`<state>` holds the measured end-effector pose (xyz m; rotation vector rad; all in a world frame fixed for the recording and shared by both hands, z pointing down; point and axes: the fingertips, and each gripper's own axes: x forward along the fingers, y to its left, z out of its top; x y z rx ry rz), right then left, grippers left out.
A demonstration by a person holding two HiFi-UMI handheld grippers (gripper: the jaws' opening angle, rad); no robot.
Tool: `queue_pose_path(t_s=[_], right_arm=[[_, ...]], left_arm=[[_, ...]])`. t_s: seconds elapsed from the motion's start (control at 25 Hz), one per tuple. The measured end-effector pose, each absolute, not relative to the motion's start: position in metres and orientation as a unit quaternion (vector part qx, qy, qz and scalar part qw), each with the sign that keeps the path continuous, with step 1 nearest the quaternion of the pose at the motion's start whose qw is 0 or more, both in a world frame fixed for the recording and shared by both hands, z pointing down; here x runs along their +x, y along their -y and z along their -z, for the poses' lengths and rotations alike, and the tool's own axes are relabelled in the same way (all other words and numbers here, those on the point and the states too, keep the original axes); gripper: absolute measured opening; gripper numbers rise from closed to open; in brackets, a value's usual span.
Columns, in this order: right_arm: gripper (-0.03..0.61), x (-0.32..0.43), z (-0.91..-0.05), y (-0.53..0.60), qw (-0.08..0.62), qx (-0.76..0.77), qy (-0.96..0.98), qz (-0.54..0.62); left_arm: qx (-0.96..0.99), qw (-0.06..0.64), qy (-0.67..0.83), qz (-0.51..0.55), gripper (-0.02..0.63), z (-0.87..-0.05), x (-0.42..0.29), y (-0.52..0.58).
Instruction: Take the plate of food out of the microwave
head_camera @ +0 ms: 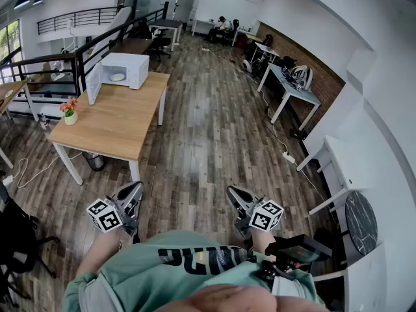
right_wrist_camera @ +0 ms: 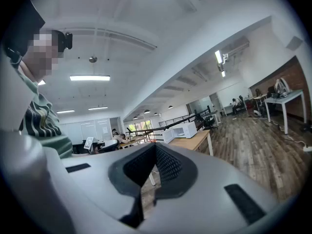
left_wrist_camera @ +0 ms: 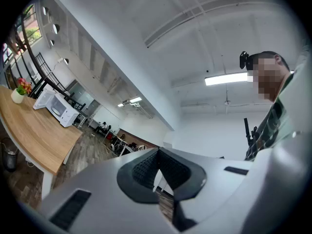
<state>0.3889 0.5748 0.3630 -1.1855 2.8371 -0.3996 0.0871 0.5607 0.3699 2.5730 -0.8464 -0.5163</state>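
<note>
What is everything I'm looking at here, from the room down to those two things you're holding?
microwave: one, white, door open, far end of the table
plate: one, white, inside the microwave
table: one, light wood, left of the room
flowers: one pot, pink and red, table's left edge
bin: one, grey, under the table
desks: several, white, along the right wall
railing: one, black, far left
floor: dark wood planks
seated person: one, far end of the room
left claw: one, grey, shut and empty, bottom left
right claw: one, grey, shut and empty, bottom right
</note>
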Motion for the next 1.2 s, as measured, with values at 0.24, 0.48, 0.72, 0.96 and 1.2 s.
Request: queue_pose_path(t_s=[0.24, 0.48, 0.72, 0.96, 1.2], right_arm=[[0.006, 0.390, -0.363, -0.571, 0.021, -0.380, -0.916, 0.127], [0.006, 0.387, -0.363, -0.565, 0.023, -0.376, -0.918, 0.125], [0.006, 0.387, -0.364, -0.562, 0.023, -0.375, -0.918, 0.126], [0.006, 0.390, -0.364, -0.559, 0.026, -0.379, -0.916, 0.130], [0.006, 0.405, -0.364, -0.555, 0.051, -0.391, -0.908, 0.143]], left_arm=[[0.917, 0.190, 0.299, 0.183, -0.006, -0.370, 0.093, -0.558], [0.916, 0.190, 0.302, 0.184, -0.006, -0.371, 0.091, -0.554], [0.916, 0.192, 0.302, 0.183, -0.006, -0.372, 0.090, -0.553], [0.918, 0.194, 0.297, 0.180, -0.006, -0.371, 0.095, -0.551], [0.919, 0.197, 0.294, 0.172, -0.006, -0.371, 0.105, -0.546]])
